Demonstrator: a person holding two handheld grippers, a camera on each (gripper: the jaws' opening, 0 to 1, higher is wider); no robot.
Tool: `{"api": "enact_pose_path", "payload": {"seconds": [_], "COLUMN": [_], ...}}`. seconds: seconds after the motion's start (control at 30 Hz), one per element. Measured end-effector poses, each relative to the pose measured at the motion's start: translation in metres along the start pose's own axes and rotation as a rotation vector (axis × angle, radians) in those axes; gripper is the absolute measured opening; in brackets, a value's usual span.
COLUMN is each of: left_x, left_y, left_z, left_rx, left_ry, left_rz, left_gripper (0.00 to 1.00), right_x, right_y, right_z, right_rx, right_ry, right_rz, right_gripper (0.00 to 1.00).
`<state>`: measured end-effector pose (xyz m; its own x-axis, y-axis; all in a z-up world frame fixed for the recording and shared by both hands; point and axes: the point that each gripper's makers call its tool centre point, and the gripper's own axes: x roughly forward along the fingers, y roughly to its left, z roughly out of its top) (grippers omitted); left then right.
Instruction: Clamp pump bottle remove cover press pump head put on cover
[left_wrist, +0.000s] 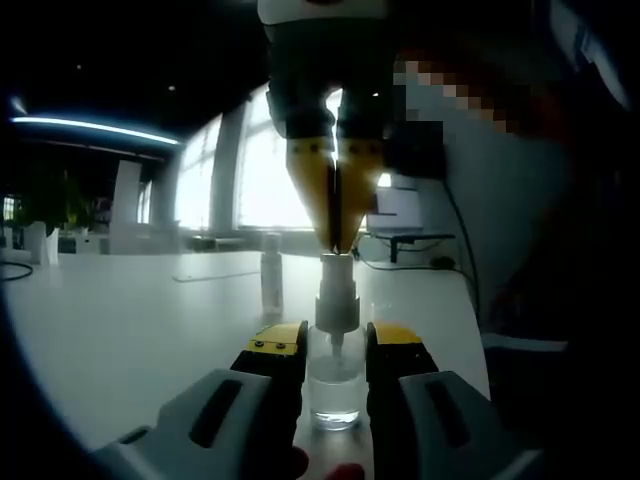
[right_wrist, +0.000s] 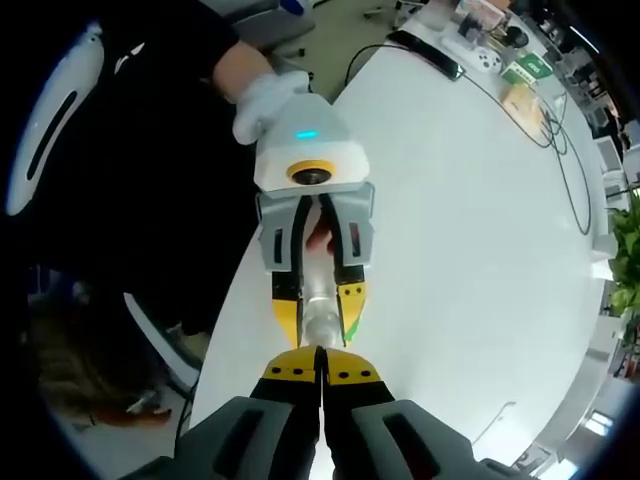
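Note:
A small clear pump bottle (left_wrist: 335, 392) stands upright on the white table (left_wrist: 130, 330), and my left gripper (left_wrist: 335, 342) is shut on its body, yellow-tipped jaws on either side. Straight down from above comes my right gripper (left_wrist: 337, 245), shut, its tips resting on the white pump head (left_wrist: 337, 270). In the right gripper view, my right gripper (right_wrist: 320, 362) points down at the bottle (right_wrist: 322, 322), which sits between the left gripper's fingers (right_wrist: 286, 300). A clear cover (left_wrist: 271, 275) stands upright on the table behind the bottle, to the left.
A gloved hand (right_wrist: 265, 100) holds the left gripper at the table's near edge. Cables (left_wrist: 410, 262) and a white box (left_wrist: 400, 205) lie behind to the right. Boxes and small items (right_wrist: 510, 60) crowd the far end, by a plant (right_wrist: 625, 250).

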<state>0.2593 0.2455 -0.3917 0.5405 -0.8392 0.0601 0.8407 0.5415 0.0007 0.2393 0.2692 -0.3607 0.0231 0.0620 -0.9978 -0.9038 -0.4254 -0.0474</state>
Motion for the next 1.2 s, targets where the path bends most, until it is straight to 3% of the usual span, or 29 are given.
{"api": "enact_pose_path", "payload": {"seconds": [1.2], "left_x": [-0.0002], "left_y": [0.0002], "left_z": [-0.0004], "left_rx": [-0.001], "left_ry": [0.000], "left_rz": [0.001], "left_gripper": [0.14], "right_x": [0.0008], "right_y": [0.0000], "right_z": [-0.0007], "right_rx": [-0.005], "right_ry": [0.014], "right_rz": [-0.020], "right_gripper": [0.00]}}
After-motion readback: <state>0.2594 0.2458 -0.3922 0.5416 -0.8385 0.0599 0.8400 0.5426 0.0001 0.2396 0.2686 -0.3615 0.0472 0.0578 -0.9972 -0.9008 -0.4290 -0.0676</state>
